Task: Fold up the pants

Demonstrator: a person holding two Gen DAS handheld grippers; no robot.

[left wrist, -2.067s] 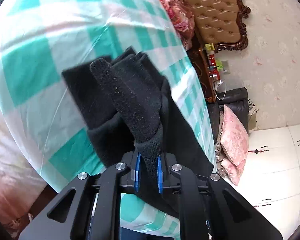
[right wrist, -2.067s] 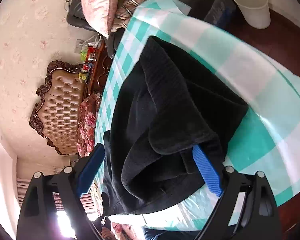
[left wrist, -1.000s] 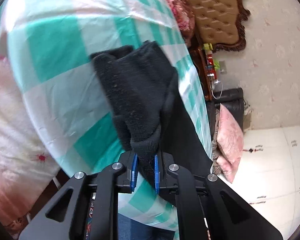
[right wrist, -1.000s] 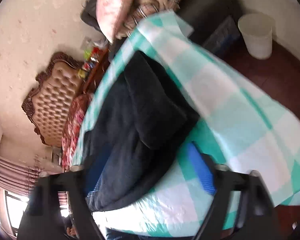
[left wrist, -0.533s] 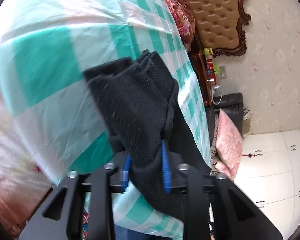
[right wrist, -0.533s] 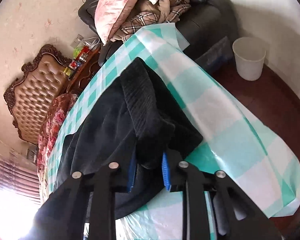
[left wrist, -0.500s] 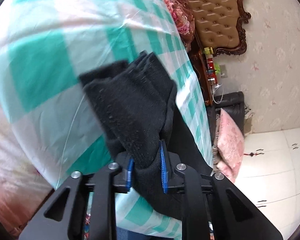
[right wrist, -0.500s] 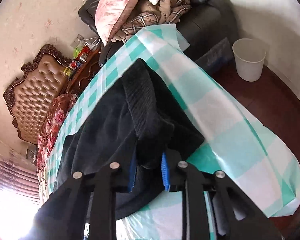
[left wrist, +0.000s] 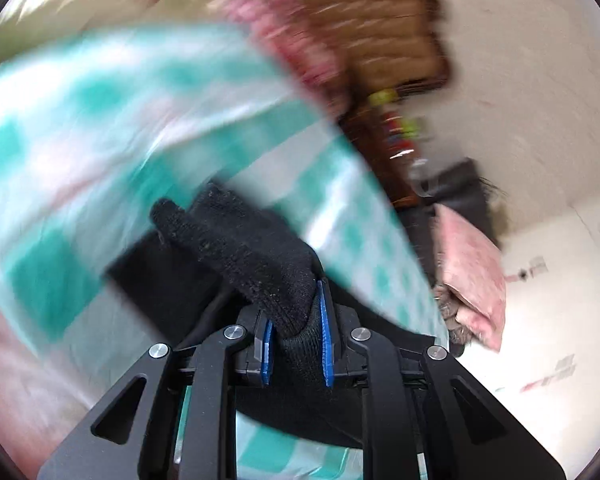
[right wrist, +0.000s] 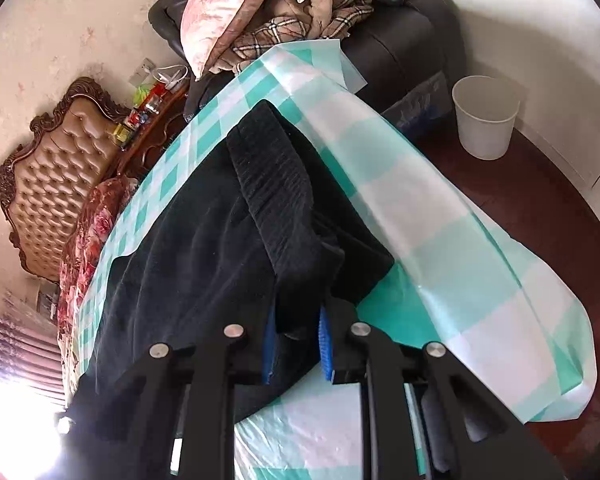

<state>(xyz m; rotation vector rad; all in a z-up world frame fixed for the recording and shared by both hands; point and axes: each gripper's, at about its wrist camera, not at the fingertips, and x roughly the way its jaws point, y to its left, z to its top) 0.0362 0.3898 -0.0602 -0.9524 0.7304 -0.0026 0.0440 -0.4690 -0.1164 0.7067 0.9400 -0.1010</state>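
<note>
The black pants (right wrist: 204,248) lie across a table with a teal and white checked cloth (right wrist: 440,216). My right gripper (right wrist: 296,344) is shut on a ribbed edge of the pants (right wrist: 276,184) near the table's near edge. My left gripper (left wrist: 294,348) is shut on another thick ribbed edge of the pants (left wrist: 244,256), holding it bunched and raised above the cloth (left wrist: 80,128). The left wrist view is blurred by motion.
A tufted brown headboard (right wrist: 48,160) and a flowered bed lie beyond the table. A dark sofa with a pink pillow (right wrist: 228,12) and a plaid blanket stands at the far end. A white bin (right wrist: 486,116) stands on the dark floor at the right.
My right gripper closed on the pants edge after being open. My left gripper, still holding its edge, is swinging quickly, so its view has shifted and blurred.
</note>
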